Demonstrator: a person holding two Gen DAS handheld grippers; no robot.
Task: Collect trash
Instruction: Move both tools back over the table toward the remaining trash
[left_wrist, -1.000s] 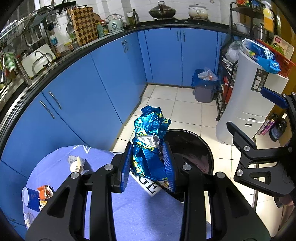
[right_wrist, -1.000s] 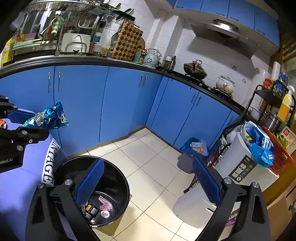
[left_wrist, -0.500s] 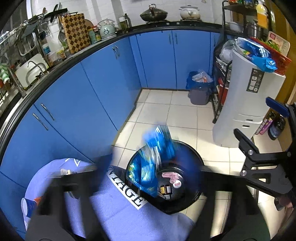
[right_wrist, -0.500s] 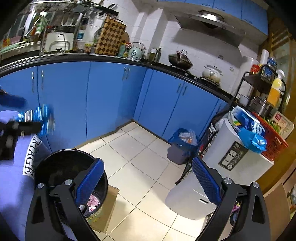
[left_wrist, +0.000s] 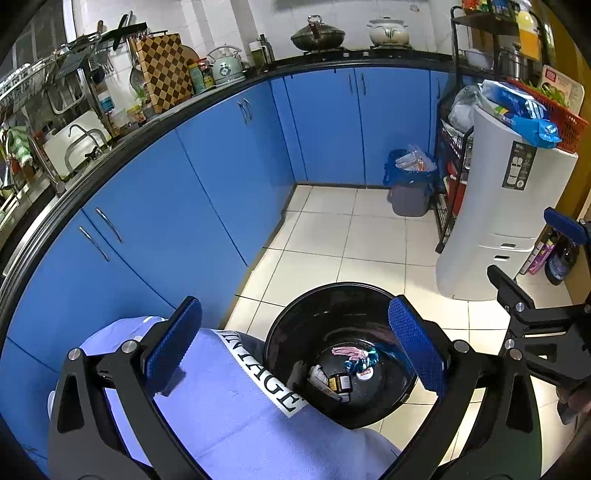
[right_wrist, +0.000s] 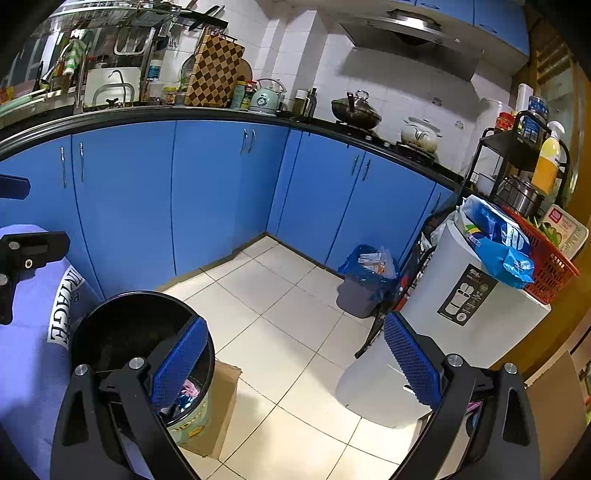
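The left tool (left_wrist: 295, 347) hangs released above the black trash bin (left_wrist: 295, 332), its blue pads spread wide with nothing between them. One pad sits over the lavender cloth (left_wrist: 229, 406) that covers the worktop, the other over the bin's far rim. The cloth's printed white band (left_wrist: 271, 376) drapes against the bin's near edge.

At the bottom of the bin lies the collected trash — a crumpled blue foil snack bag (left_wrist: 360, 360), a pink wrapper (left_wrist: 345, 349) just beside it, a small dark box with a yellow label (left_wrist: 341, 382), a white packet (left_wrist: 318, 373) and a small round red-and-white piece (left_wrist: 364, 374). The pieces lie close together on the glossy black floor of the bin.

The right tool (right_wrist: 295, 360) is released too, holding nothing, its pads far apart over the tiled floor (right_wrist: 280, 332). Its left pad overlaps the bin's rim (right_wrist: 147, 295) in the right wrist view, where the bin stands next to a cardboard piece (right_wrist: 221, 398) on the tiles.

Farther off, in the corner by the blue cabinets (left_wrist: 221, 177), a small grey waste bin with a blue liner (left_wrist: 410, 192) holds packaging scraps. Next to it stands a white appliance (left_wrist: 495, 206) carrying a red basket (left_wrist: 554, 125) and blue packets (left_wrist: 524, 114).
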